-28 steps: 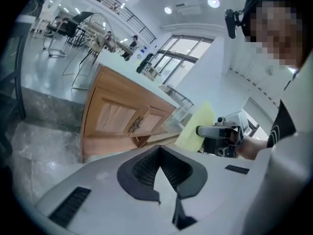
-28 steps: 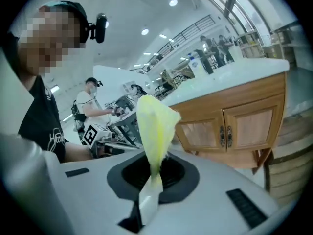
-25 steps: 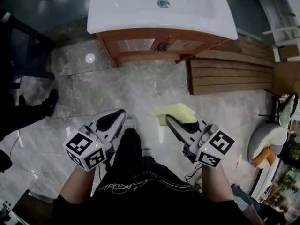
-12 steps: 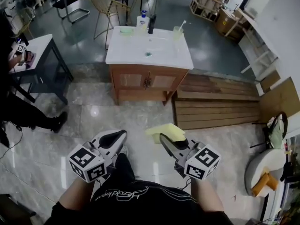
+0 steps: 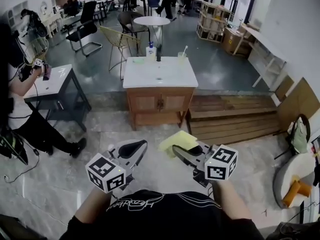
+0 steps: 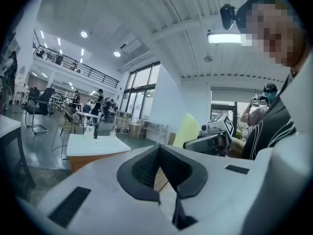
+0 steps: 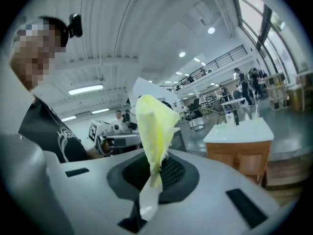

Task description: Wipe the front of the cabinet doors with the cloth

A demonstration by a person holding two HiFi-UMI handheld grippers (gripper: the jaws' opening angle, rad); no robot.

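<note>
Cloth of pale yellow colour, soft and folded (image 5: 177, 139), is being held by the right gripper (image 5: 176, 150): its two jaws are pressing together on one corner, and the rest of the fabric is standing up and forward past the tips. The left gripper (image 5: 142, 145), just beside the right one, is carrying nothing, and its dark pads (image 6: 142, 168) are meeting at the tips. Both are pointing forward above the grey marble floor (image 5: 100, 134). Straight ahead of them and well apart, a low brown wooden cabinet (image 5: 160, 116) with two panel doors (image 5: 145, 103) is standing under a white washbasin top (image 5: 160, 74), and a white bottle (image 5: 150, 51) is resting on its far edge. Ahead and to the right of the right gripper, a platform of wooden planks (image 5: 235, 118) is lying beside the cabinet. The cloth is not touching the doors.
</note>
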